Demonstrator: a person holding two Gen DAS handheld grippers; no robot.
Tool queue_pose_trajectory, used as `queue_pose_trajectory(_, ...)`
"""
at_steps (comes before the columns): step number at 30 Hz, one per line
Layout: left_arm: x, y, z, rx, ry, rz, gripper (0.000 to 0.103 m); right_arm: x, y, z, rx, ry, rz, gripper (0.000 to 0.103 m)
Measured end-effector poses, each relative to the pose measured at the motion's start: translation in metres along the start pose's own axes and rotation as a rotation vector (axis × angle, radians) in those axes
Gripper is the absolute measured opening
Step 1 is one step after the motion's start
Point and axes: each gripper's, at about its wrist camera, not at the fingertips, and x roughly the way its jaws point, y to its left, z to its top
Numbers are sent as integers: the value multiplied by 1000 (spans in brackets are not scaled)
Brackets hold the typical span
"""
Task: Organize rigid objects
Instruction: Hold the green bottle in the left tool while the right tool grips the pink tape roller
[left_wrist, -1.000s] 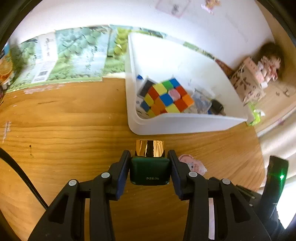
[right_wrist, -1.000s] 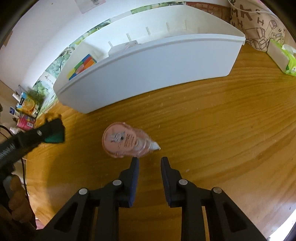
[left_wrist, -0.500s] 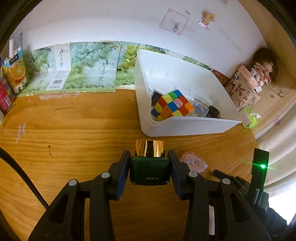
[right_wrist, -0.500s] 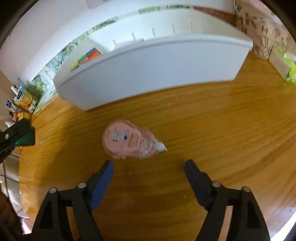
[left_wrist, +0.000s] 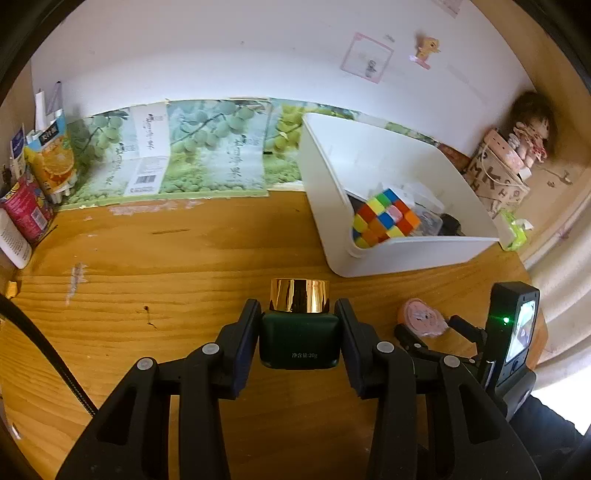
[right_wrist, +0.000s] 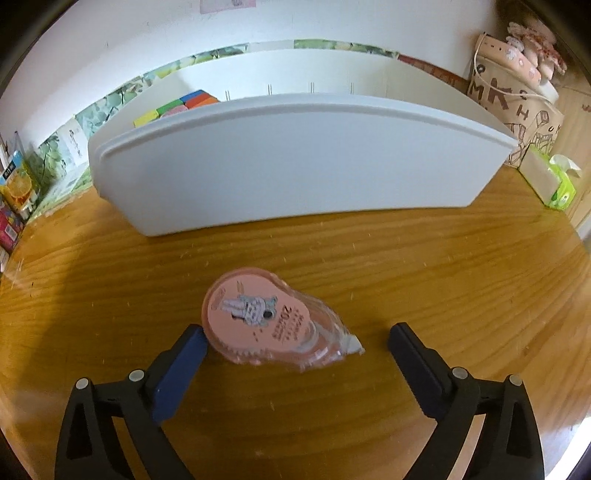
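My left gripper (left_wrist: 299, 334) is shut on a dark green jar with a gold lid (left_wrist: 299, 328) and holds it above the wooden table. A white bin (left_wrist: 413, 254) stands ahead to the right, with a colourful puzzle cube (left_wrist: 384, 218) and other small items inside. My right gripper (right_wrist: 297, 345) is open wide, its fingers on either side of a pink correction tape dispenser (right_wrist: 269, 321) lying on the table in front of the white bin (right_wrist: 295, 162). The dispenser (left_wrist: 421, 317) and the right gripper (left_wrist: 432, 336) also show in the left wrist view.
Green printed cartons (left_wrist: 177, 151) lean on the back wall. Drink cartons and a can (left_wrist: 33, 184) stand at the far left. A brown paper bag (right_wrist: 517, 99) with a doll and a tissue pack (right_wrist: 557, 181) sit right of the bin.
My right gripper has opened wide and moved forward around the pink dispenser. My left gripper, still holding the jar, has drawn back and left from the bin.
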Motion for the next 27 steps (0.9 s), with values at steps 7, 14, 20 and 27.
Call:
queue_pose_trajectory(7, 5, 0, 2, 0, 11, 0, 45, 1, -3, -1, 10, -50, -3, 97)
queue_pose_trajectory(14, 3, -9, 1, 25, 13, 4, 45, -8, -9, -2, -12, -76, 20, 71)
queue_pose_trajectory(20, -2, -12, -1, 25, 2, 20, 45, -12, -9, -4, -11, -62, 48, 69)
queue_pose_trajectory(27, -5, -18, -4, 20, -3, 27, 45, -25, -14, -16, -9, -26, 131, 69)
